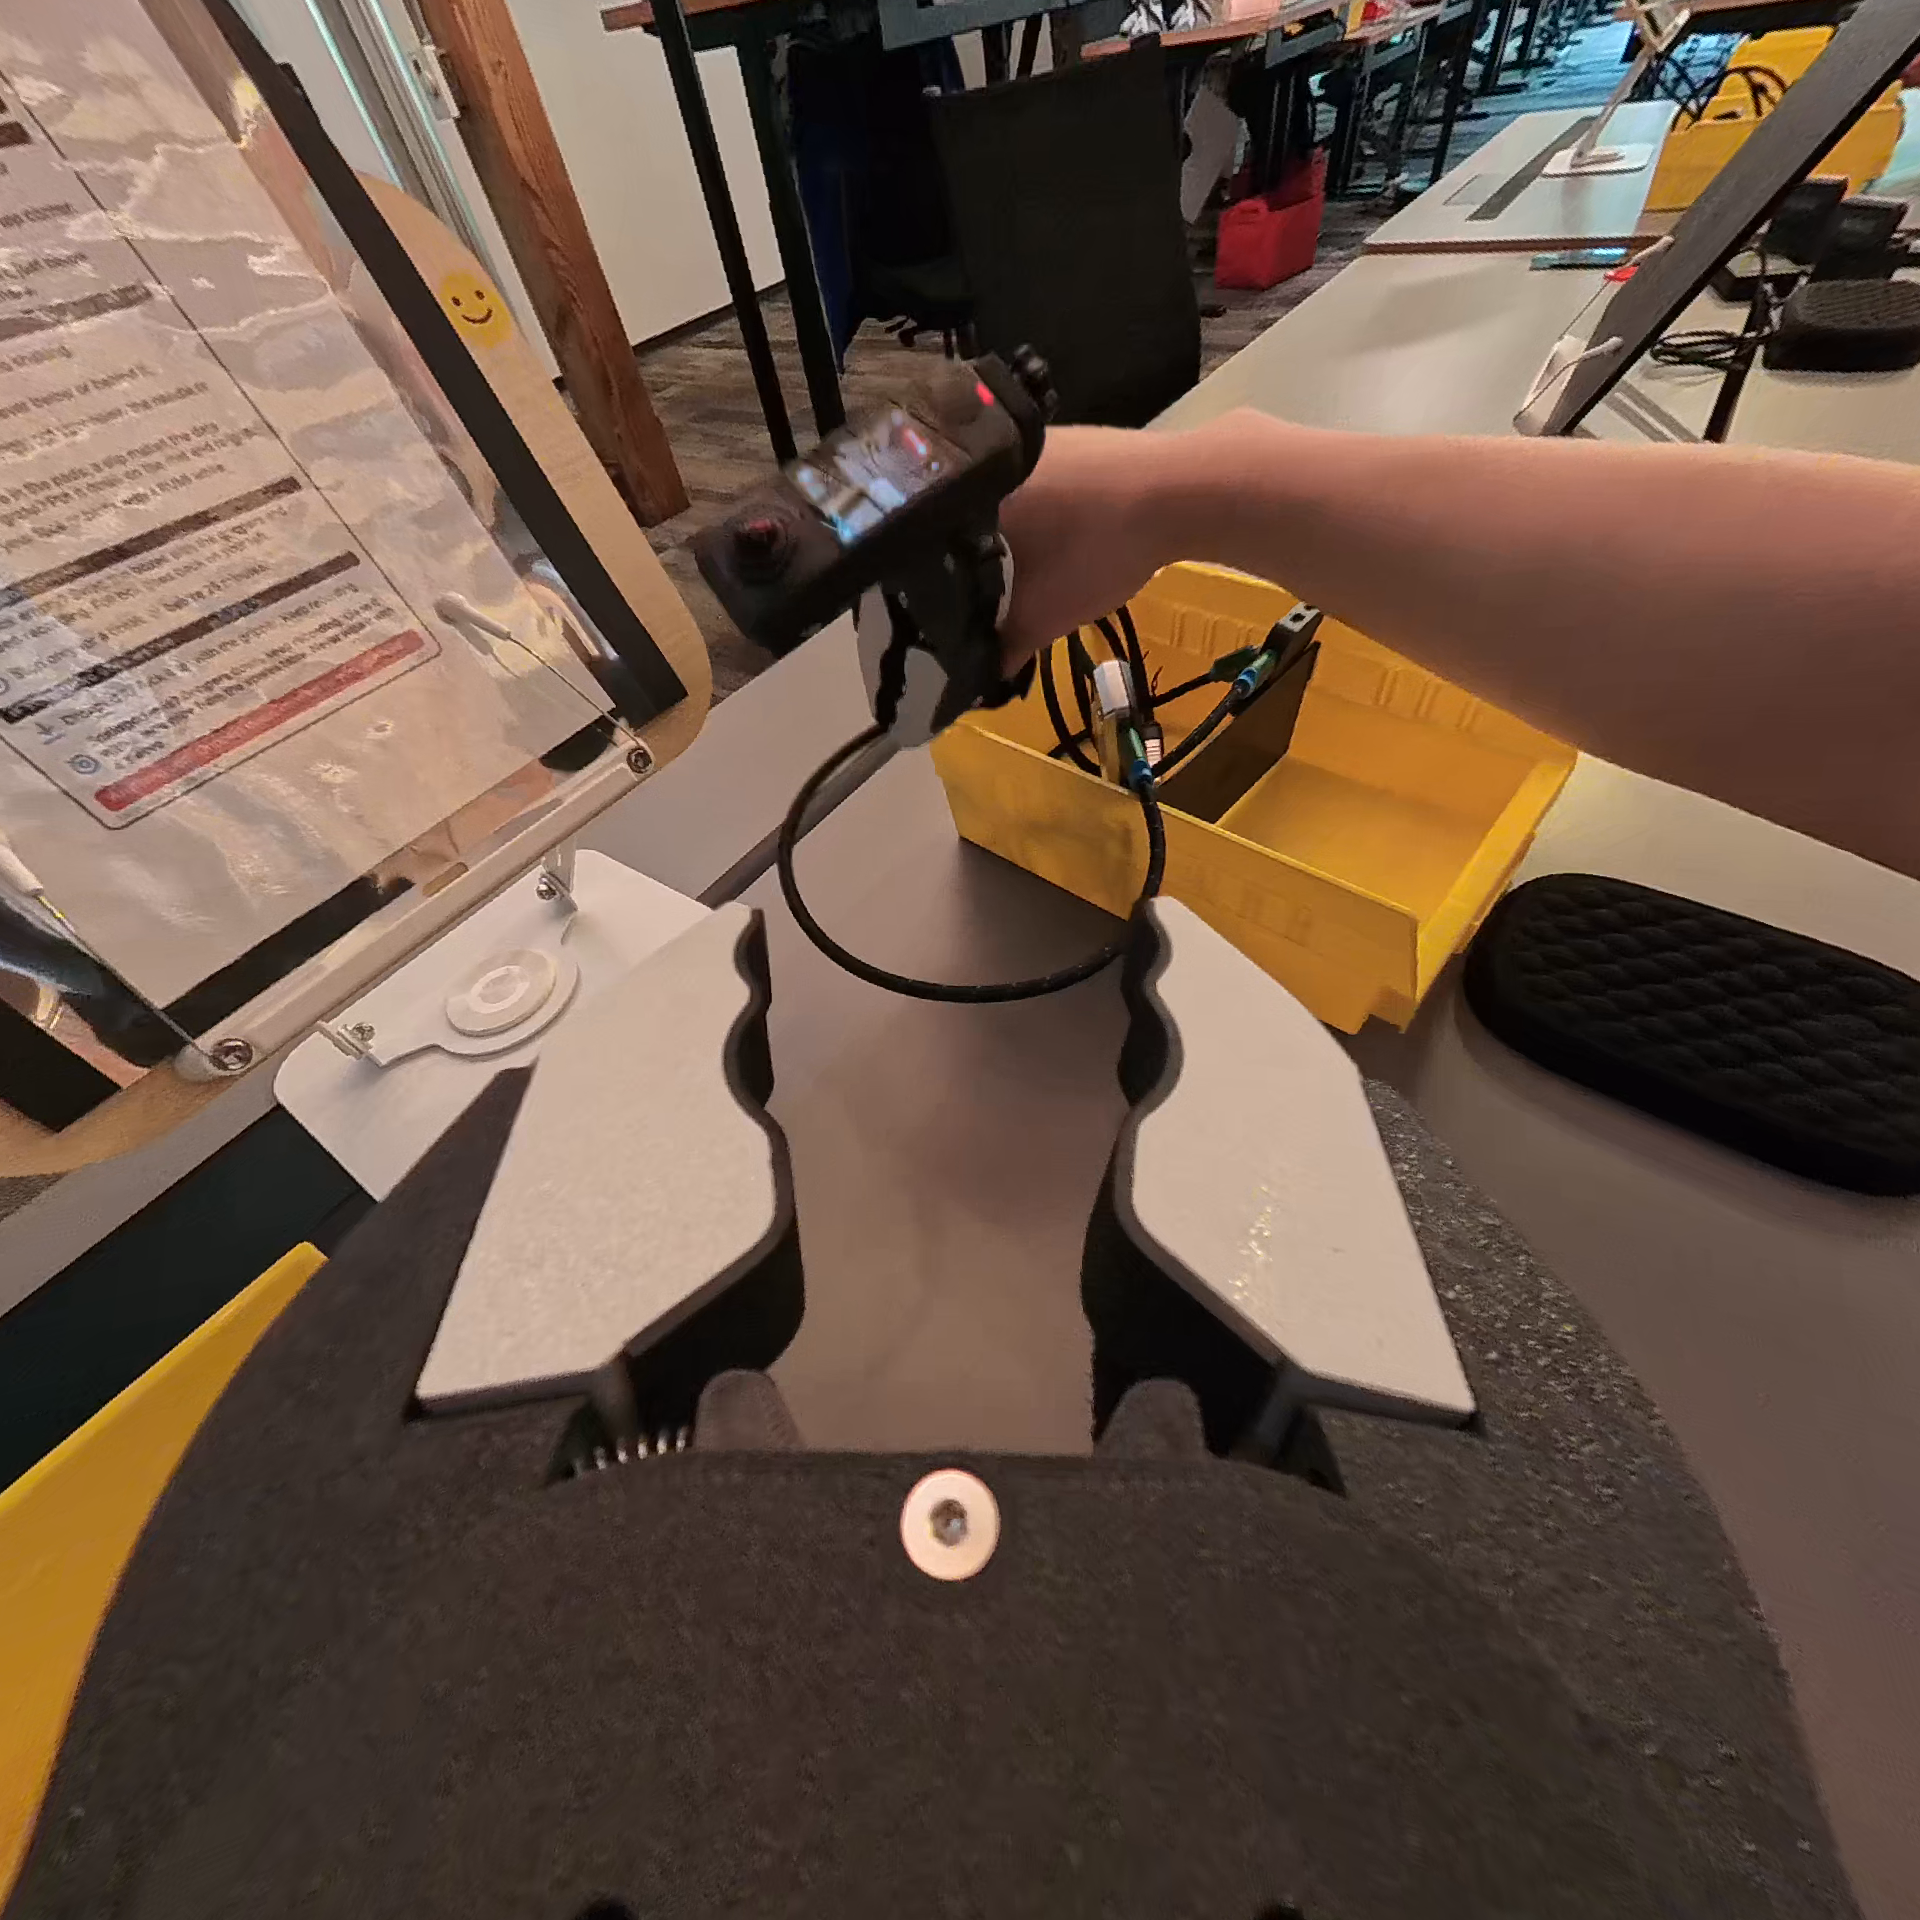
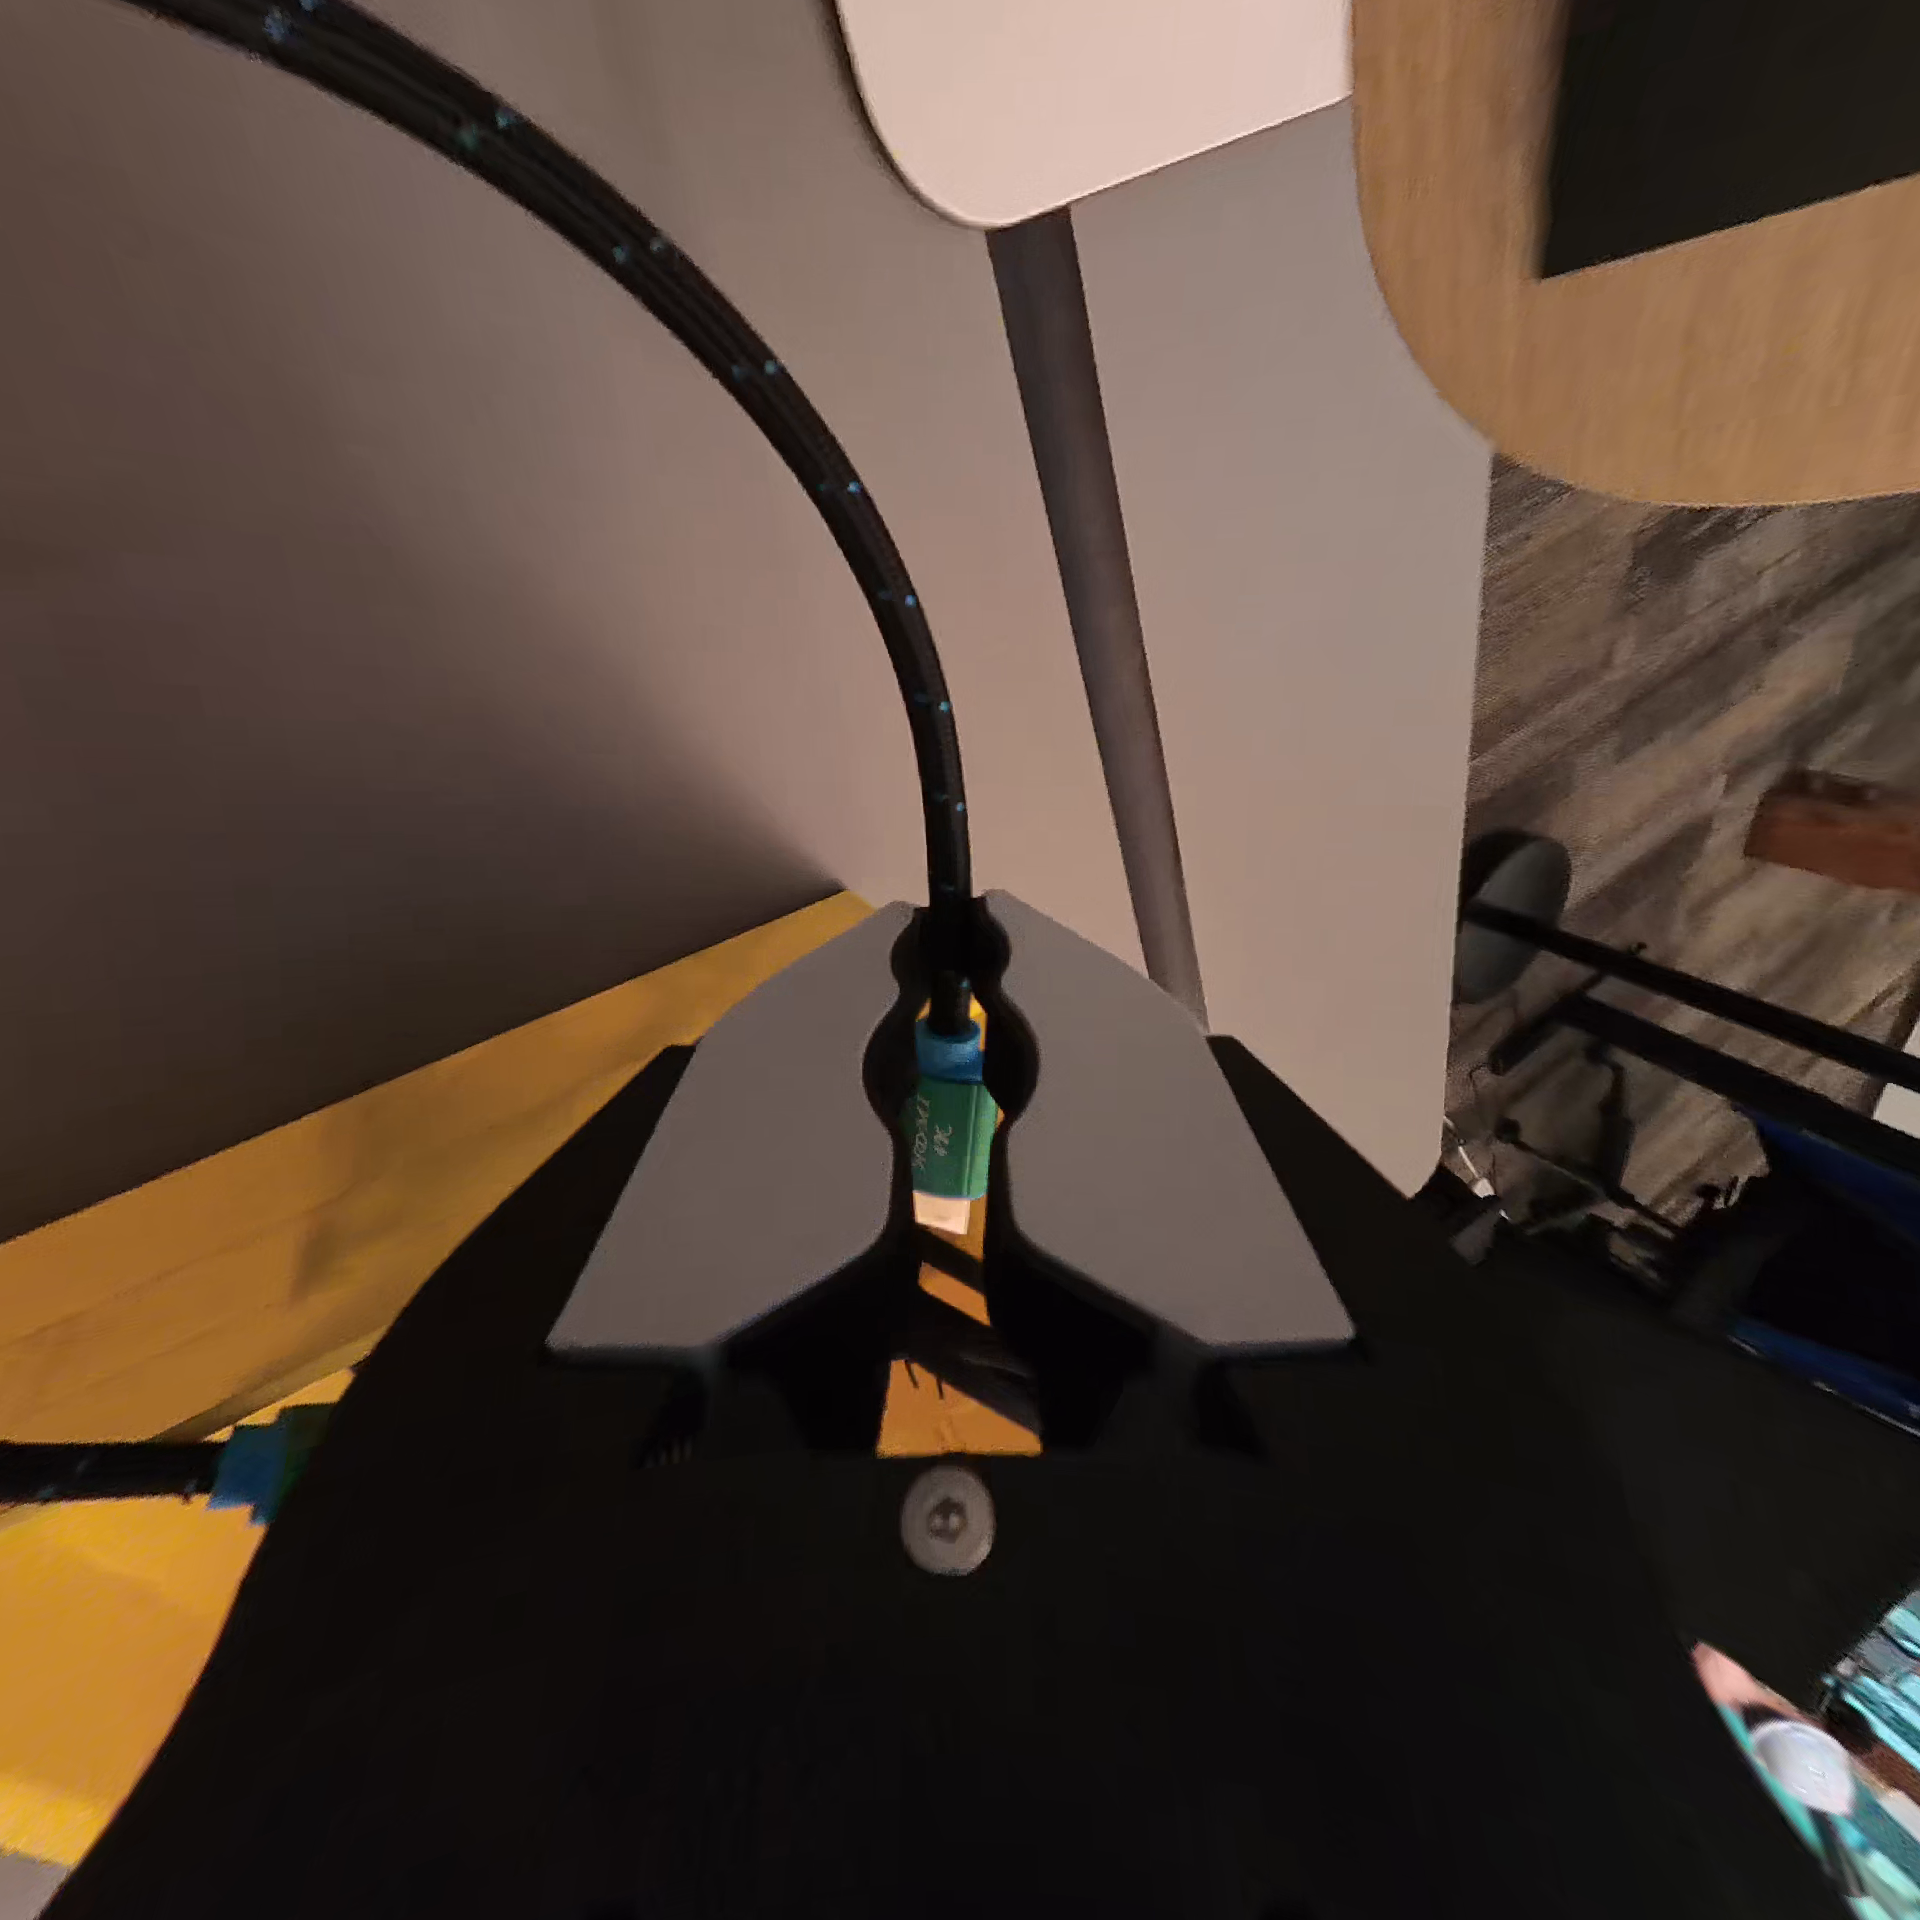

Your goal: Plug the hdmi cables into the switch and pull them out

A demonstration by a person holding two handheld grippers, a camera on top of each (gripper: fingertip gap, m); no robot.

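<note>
My left gripper [image 1: 945, 935] is open and empty above the grey table. Ahead of it, my right gripper [image 1: 920, 675], held by a person's hand, hangs over the near-left corner of a yellow bin [image 1: 1351, 831]. A black braided HDMI cable [image 1: 831, 935] loops from it across the table and back into the bin. The switch [image 1: 1294, 629], a small dark box, leans on a black divider in the bin with green-headed cables plugged in. In the right wrist view my right gripper [image 2: 951, 935] is shut on a green and blue HDMI plug [image 2: 948, 1127], its cable [image 2: 727, 353] arching up and left.
A framed clear sign [image 1: 260, 571] on a white base [image 1: 468, 997] stands at left. A black padded rest [image 1: 1704, 1029] lies right of the bin. Another yellow bin's edge [image 1: 104, 1507] is at lower left. A second blue-headed cable [image 2: 244, 1470] lies over the yellow bin [image 2: 312, 1195]. Across from one pair of fingers to the other is roughly 30 cm. From the left gripper's tips to the black padded rest [image 1: 1704, 1029] is close to 35 cm.
</note>
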